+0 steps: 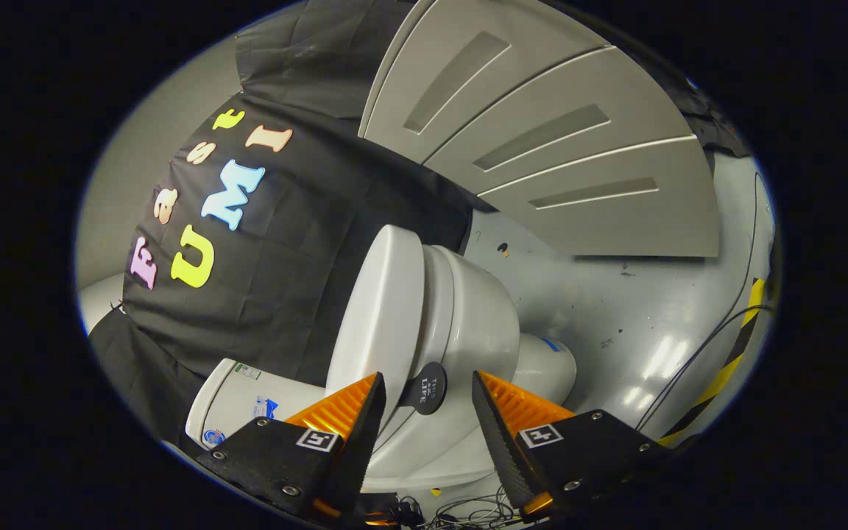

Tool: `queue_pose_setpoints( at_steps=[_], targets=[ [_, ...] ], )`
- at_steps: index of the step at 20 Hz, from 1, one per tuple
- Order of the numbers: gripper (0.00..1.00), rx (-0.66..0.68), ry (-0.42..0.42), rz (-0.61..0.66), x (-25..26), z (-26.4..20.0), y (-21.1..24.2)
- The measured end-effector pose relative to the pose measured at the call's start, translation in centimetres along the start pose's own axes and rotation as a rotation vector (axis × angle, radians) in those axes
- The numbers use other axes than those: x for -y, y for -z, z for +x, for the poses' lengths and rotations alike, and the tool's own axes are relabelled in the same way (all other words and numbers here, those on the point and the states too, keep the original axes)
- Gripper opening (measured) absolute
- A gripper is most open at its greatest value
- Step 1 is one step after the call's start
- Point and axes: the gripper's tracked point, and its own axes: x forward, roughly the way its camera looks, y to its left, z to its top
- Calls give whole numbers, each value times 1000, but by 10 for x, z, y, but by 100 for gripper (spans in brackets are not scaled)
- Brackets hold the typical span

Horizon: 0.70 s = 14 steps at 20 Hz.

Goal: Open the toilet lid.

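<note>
The tool (424,397) stands wide apart, nothing pressed between its fingers. Just ahead of them, in the gap, sits a dark round tab (425,388) fixed to the rim of the toilet lid (378,316), not gripped. The lid lies closed against the toilet bowl (479,324). The view is rolled sideways. The tank (247,401) is partly hidden behind the left finger. Cables (461,509) beneath the fingers are hard to make out.
</note>
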Motion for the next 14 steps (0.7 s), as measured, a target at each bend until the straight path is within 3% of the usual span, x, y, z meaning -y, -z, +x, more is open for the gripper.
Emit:
queue_pose_setpoints(
  at_steps=[10,14],
  targets=[
    [46,30,-56,197,8,18,-3],
    [23,11,-107,216,-4,23,4]
  ],
)
